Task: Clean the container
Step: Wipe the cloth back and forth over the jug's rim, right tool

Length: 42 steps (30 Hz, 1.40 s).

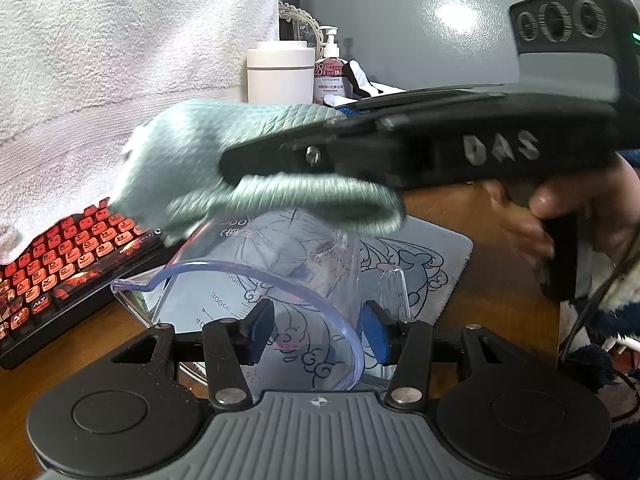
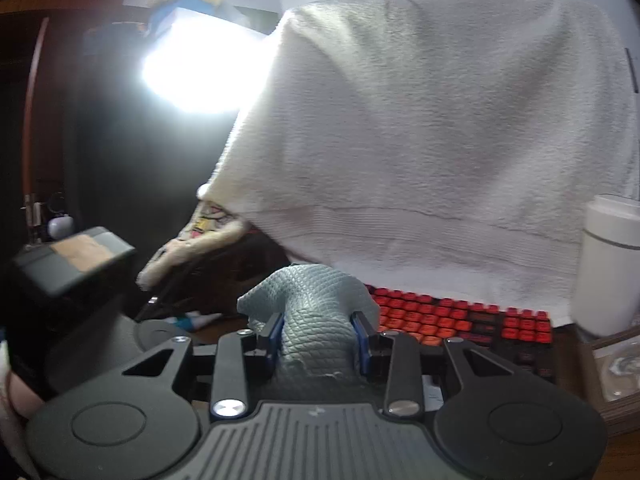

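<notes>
Item: clear measuring jug (image 1: 256,288), rim clamped in your left gripper (image 1: 316,330) (tilted for access); right gripper (image 2: 318,340) pinching grey-green cloth (image 2: 316,312) to wipe its outside.

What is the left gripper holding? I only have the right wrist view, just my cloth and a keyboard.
Observer: The left gripper is shut on a clear measuring cup, one pad inside the wall, one outside.
Operator: Which way is the cup facing?
Observer: It is tipped on its side, with its open rim toward the left wrist camera.
Operator: Where is my cloth relative to it?
Observer: The teal cloth, held in the right gripper, hangs over the cup's upper side; motion blur hides whether it touches.
</notes>
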{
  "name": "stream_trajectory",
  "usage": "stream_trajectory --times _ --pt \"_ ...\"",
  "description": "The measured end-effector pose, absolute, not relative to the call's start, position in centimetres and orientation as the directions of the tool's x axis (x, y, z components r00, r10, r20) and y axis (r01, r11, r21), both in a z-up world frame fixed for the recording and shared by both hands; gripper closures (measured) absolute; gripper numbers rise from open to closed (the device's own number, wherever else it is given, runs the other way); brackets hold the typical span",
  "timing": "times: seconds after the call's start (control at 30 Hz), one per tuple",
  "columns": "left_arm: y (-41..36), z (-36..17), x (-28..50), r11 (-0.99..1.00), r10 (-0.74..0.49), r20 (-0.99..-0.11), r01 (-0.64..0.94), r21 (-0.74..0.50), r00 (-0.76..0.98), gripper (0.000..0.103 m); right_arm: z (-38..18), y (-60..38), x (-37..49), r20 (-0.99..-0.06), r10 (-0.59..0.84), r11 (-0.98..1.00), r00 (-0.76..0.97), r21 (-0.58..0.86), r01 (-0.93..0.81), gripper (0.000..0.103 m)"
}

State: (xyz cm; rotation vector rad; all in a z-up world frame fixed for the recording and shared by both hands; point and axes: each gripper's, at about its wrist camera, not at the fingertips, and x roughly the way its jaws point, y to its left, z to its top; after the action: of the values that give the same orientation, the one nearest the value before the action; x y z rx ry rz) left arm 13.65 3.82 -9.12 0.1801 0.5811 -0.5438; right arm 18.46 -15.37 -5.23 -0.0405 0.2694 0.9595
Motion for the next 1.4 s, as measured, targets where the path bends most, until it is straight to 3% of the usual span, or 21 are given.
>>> stream_trajectory --times 0.23,0.5,0.97,1.4 --pt "3.9 -9.1 13.6 0.845 -0.434 -0.566 0.535 0.015 0.701 0.054 -5.1 -15.3 18.9 -0.262 0.781 0.610 0.566 0.130 -0.781 0.069" --pt "3.8 -9.0 13.5 0.845 -0.433 -0.566 0.535 0.017 0.702 0.055 -4.9 -14.0 17.2 -0.260 0.845 0.509 0.468 0.118 -0.853 0.069" --pt "0.8 -8.7 12.0 0.844 -0.432 -0.566 0.535 0.019 0.702 0.054 -5.6 -17.1 19.1 -0.236 0.767 0.636 0.596 0.166 -0.753 0.068" --pt "-2.9 -8.4 10.1 0.844 -0.432 -0.566 0.535 0.019 0.702 0.054 -5.8 -16.2 16.1 -0.211 0.846 0.521 0.489 0.136 -0.843 0.068"
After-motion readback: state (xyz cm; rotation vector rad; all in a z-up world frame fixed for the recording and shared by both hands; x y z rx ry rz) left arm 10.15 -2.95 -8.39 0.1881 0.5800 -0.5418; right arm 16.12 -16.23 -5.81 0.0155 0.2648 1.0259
